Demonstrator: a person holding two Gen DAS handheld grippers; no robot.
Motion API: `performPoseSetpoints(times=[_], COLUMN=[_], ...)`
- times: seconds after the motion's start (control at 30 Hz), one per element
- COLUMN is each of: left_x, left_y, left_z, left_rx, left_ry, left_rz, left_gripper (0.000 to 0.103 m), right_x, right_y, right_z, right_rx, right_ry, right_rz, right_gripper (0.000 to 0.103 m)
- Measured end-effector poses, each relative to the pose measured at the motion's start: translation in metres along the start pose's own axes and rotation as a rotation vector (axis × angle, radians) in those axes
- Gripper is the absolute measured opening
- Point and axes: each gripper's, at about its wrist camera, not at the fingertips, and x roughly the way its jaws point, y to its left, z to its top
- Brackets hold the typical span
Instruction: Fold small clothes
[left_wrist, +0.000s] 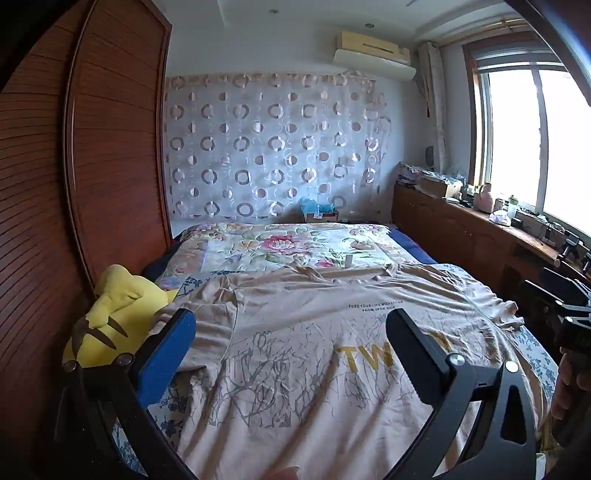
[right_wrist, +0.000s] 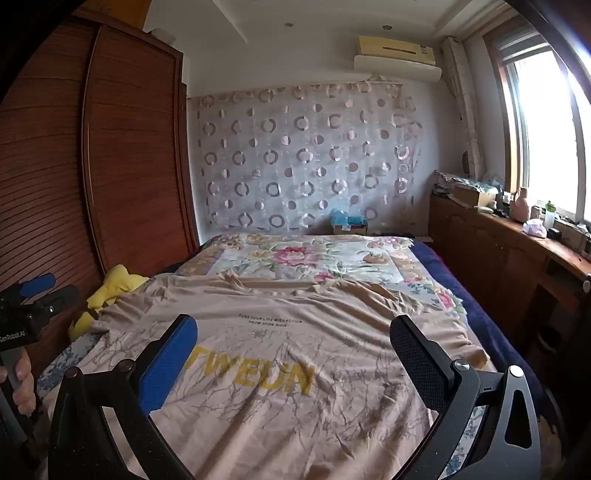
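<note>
A beige T-shirt (left_wrist: 314, 332) (right_wrist: 280, 398) with a grey branch print and yellow letters lies spread flat, front up, on the bed, its collar toward the far end. My left gripper (left_wrist: 291, 328) hovers open above the shirt's left half, nothing between its fingers. Over the shirt's middle my right gripper (right_wrist: 295, 336) is held wide open and empty too. At the left edge of the right wrist view the left gripper (right_wrist: 37, 291) shows, held by a hand. The other gripper's body and a hand appear at the right edge of the left wrist view.
A yellow plush toy (left_wrist: 114, 314) (right_wrist: 110, 288) lies at the shirt's left, against the wooden wardrobe (left_wrist: 92, 166). A floral quilt (left_wrist: 280, 247) covers the far half of the bed. A cluttered wooden cabinet (right_wrist: 517, 251) runs along the right under the window.
</note>
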Motion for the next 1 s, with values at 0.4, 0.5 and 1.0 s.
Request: performPoseSetpoints(times=[0.4,0.5,1.0], left_x=[-0.0023,-0.0023,-0.0031], left_y=[0.0003,-0.0001,0.0006], left_z=[-0.0015,-0.0016,-0.0026], left_rx=[0.005,0.007,0.003], left_ry=[-0.013,-0.012,-0.006], left_rz=[0.003,0.003,-0.001], left_gripper=[0.103,0.103,0.103], right_x=[0.0000,-0.0021,-0.0005], right_y=[0.0018,0.0030,0.0031], right_z=[0.0018,0.0010,-0.0007], right_rx=[-0.002,-0.003,0.001], right_ry=[0.002,-0.001,0.005], right_rz=[0.002,0.003,-0.002], right_gripper=[0.103,0.103,0.103])
